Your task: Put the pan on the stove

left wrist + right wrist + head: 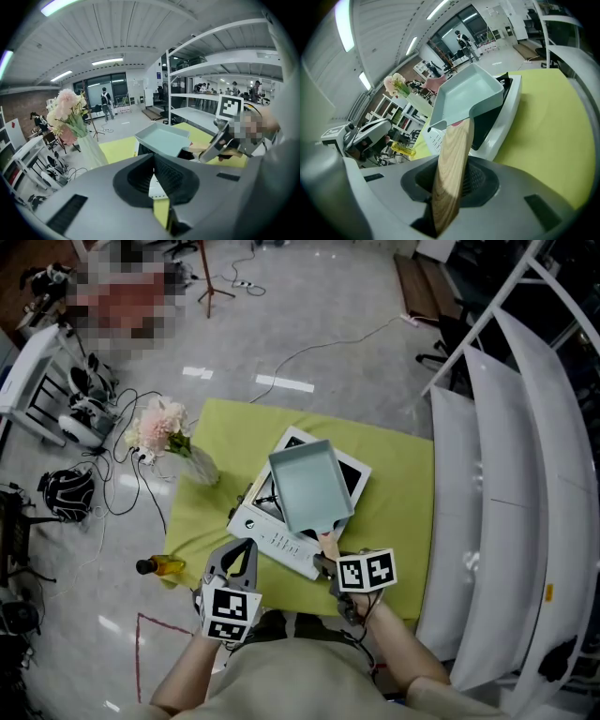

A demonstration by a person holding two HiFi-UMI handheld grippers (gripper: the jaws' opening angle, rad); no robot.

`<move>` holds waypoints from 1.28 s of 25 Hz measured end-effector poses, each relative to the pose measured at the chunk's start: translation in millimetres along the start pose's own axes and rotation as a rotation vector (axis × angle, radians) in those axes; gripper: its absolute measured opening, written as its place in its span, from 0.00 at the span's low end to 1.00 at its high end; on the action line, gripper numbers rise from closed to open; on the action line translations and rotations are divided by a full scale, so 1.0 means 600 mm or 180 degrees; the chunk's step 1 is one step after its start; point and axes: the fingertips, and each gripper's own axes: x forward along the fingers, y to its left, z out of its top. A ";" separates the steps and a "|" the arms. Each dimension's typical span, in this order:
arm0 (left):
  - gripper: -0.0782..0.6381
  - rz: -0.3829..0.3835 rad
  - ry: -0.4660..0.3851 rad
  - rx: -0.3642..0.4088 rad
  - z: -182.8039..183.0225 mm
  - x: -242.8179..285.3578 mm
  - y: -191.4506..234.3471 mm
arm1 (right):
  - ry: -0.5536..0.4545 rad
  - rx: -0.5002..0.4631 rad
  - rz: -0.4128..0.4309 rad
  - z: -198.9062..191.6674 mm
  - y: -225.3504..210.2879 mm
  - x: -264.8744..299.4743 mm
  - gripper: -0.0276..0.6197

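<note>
A pale blue square pan with a wooden handle lies over the black top of the white stove on the green cloth. My right gripper is shut on the end of that handle, at the stove's near corner. Whether the pan's base touches the stove top I cannot tell. In the left gripper view the pan shows ahead, with the right gripper behind it. My left gripper hovers at the table's near edge, left of the stove, shut with nothing in it and only a thin slit between its jaws.
A vase of pink flowers stands on the cloth's far left corner. A small yellow bottle lies at the left edge. White shelving runs along the right side. Cables and gear lie on the floor to the left.
</note>
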 end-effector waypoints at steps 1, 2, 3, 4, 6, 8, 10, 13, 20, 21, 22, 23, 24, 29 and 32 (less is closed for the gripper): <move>0.12 0.0007 0.0018 -0.0032 -0.003 -0.001 -0.001 | 0.0012 0.0011 0.0018 0.000 0.000 0.000 0.18; 0.12 0.0008 0.0031 -0.0059 -0.005 -0.001 -0.002 | 0.0023 0.0015 0.0030 0.001 0.000 0.000 0.18; 0.12 0.0001 0.0041 -0.0086 -0.007 -0.001 -0.003 | 0.0035 0.0012 0.0031 0.003 -0.001 0.001 0.19; 0.12 -0.0013 0.0046 -0.0115 -0.009 -0.001 -0.004 | 0.0049 0.0005 0.0023 0.004 -0.001 0.002 0.19; 0.12 -0.0041 0.0054 -0.0163 -0.013 -0.001 -0.007 | 0.0087 -0.0017 0.0000 0.004 -0.002 0.005 0.21; 0.12 -0.0049 0.0065 -0.0170 -0.016 -0.003 -0.010 | 0.0091 -0.0035 0.0024 0.003 0.001 0.008 0.28; 0.12 -0.0045 0.0075 -0.0167 -0.017 -0.006 -0.011 | 0.0074 -0.0030 0.0070 0.004 0.005 0.010 0.33; 0.12 -0.0043 0.0044 -0.0213 -0.008 -0.013 -0.010 | 0.0053 -0.0092 0.0035 0.006 0.002 0.008 0.45; 0.12 0.0028 -0.0101 -0.0221 0.018 -0.036 0.006 | -0.0180 -0.0545 -0.0284 0.047 -0.017 -0.052 0.45; 0.12 0.0046 -0.0112 -0.0208 0.020 -0.038 0.009 | -0.0229 -0.0603 -0.0316 0.057 -0.018 -0.063 0.43; 0.12 0.0062 -0.0129 -0.0198 0.023 -0.040 0.012 | -0.0290 -0.0645 -0.0337 0.067 -0.018 -0.074 0.42; 0.12 0.0079 -0.0153 -0.0189 0.027 -0.044 0.015 | -0.0364 -0.0676 -0.0353 0.077 -0.016 -0.086 0.39; 0.12 0.0097 -0.0181 -0.0180 0.032 -0.048 0.017 | -0.0450 -0.0700 -0.0369 0.088 -0.013 -0.100 0.35; 0.12 0.0198 -0.0354 -0.0070 0.079 -0.079 0.034 | -0.0917 -0.0864 -0.0442 0.133 0.026 -0.172 0.27; 0.12 0.0253 -0.0566 -0.0072 0.123 -0.110 0.049 | -0.1185 -0.1046 -0.0452 0.151 0.067 -0.216 0.23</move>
